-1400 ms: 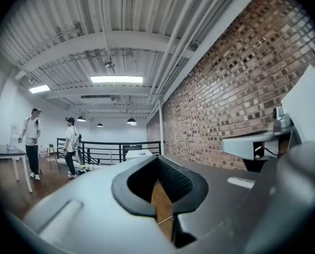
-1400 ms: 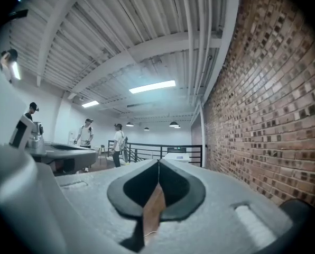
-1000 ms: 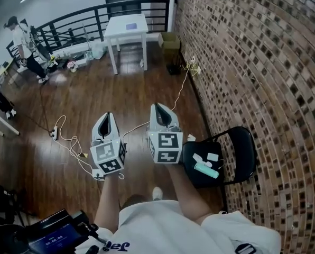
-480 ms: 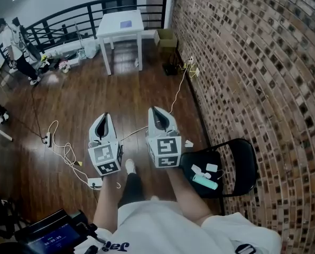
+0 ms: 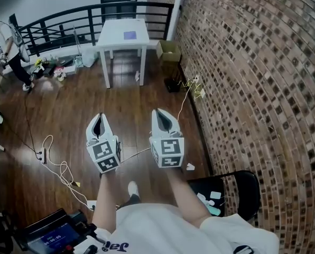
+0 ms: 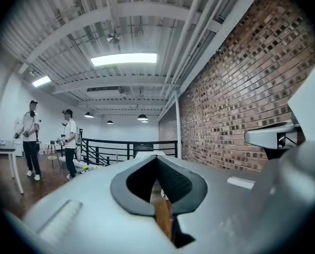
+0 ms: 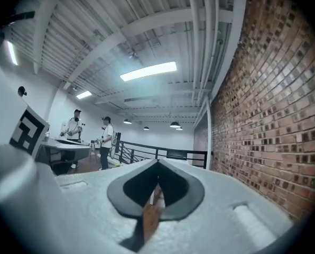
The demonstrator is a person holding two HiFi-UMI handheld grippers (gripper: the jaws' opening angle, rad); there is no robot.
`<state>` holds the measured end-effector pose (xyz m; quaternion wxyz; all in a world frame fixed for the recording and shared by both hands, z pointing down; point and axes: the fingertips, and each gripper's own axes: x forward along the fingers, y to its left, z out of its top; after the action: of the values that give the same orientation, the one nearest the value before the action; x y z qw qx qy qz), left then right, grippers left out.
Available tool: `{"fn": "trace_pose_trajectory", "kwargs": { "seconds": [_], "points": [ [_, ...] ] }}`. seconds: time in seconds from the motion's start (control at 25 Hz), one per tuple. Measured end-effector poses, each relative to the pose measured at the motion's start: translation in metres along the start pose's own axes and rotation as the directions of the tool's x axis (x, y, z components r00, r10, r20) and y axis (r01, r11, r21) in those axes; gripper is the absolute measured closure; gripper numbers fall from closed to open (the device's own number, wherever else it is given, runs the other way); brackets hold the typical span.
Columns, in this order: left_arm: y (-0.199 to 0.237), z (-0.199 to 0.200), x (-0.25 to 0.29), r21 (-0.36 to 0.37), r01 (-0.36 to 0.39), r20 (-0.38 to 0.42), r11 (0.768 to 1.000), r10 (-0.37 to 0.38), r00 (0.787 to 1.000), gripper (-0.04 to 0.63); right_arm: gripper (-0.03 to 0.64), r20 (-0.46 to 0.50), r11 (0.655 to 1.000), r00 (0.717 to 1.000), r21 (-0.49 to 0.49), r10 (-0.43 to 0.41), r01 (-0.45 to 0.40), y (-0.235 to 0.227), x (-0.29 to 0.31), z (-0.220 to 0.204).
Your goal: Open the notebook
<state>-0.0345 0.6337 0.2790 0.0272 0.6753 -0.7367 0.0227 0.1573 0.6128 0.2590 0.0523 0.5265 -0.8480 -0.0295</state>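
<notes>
Jaws closed on nothing; notebook (image 5: 129,35) far off on the white table (image 5: 112,38).
You held the left gripper (image 5: 100,116) and right gripper (image 5: 158,112) side by side above the wood floor (image 5: 67,105), each with its jaws pressed together and empty, well apart from the notebook. Right of the table, an open cardboard box (image 5: 169,50) sat against the brick wall (image 5: 252,62); you could not tell its contents. The black chair (image 5: 248,192) at near right carried small white items (image 5: 215,195) and a teal one (image 5: 214,210).
</notes>
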Motion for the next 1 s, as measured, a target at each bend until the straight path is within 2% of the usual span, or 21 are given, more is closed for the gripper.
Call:
{"fn": "trace_pose_trajectory", "kwargs": {
  "seconds": [0.12,0.2,0.36,0.52,0.64,0.84,1.0],
  "points": [
    [0.024,0.002,0.041,0.017,0.0,-0.012,1.0,0.0,1.0,0.591,0.63,-0.017,0.998,0.999,0.038,0.044,-0.043,0.016,0.049,0.0],
    [0.033,0.0,0.066,0.003,0.015,-0.036,1.0,-0.015,0.999,0.591,0.63,-0.024,0.996,0.997,0.06,0.074,-0.072,0.025,0.076,-0.001],
    [0.039,-0.006,0.11,-0.012,0.048,-0.064,0.999,-0.049,0.997,0.591,0.63,-0.042,0.993,0.993,0.055,0.108,-0.105,0.033,0.123,-0.006],
    [0.053,-0.003,0.157,-0.027,0.033,-0.022,0.999,-0.033,0.999,0.591,0.63,-0.041,0.992,0.992,0.045,0.118,-0.116,0.026,0.181,-0.014],
    [0.062,-0.001,0.203,-0.001,0.026,0.011,1.0,-0.026,1.0,0.591,0.63,-0.033,0.991,0.992,0.055,0.124,-0.122,0.013,0.233,-0.023],
    [0.069,0.018,0.298,0.006,0.04,0.086,0.999,-0.041,0.996,0.591,0.63,0.014,0.983,0.985,0.058,0.171,-0.172,-0.013,0.331,-0.02],
    [0.065,0.047,0.393,0.0,0.012,0.117,1.0,-0.012,0.993,0.591,0.63,0.023,0.979,0.98,0.05,0.196,-0.197,-0.052,0.426,-0.007]
  ]
}}
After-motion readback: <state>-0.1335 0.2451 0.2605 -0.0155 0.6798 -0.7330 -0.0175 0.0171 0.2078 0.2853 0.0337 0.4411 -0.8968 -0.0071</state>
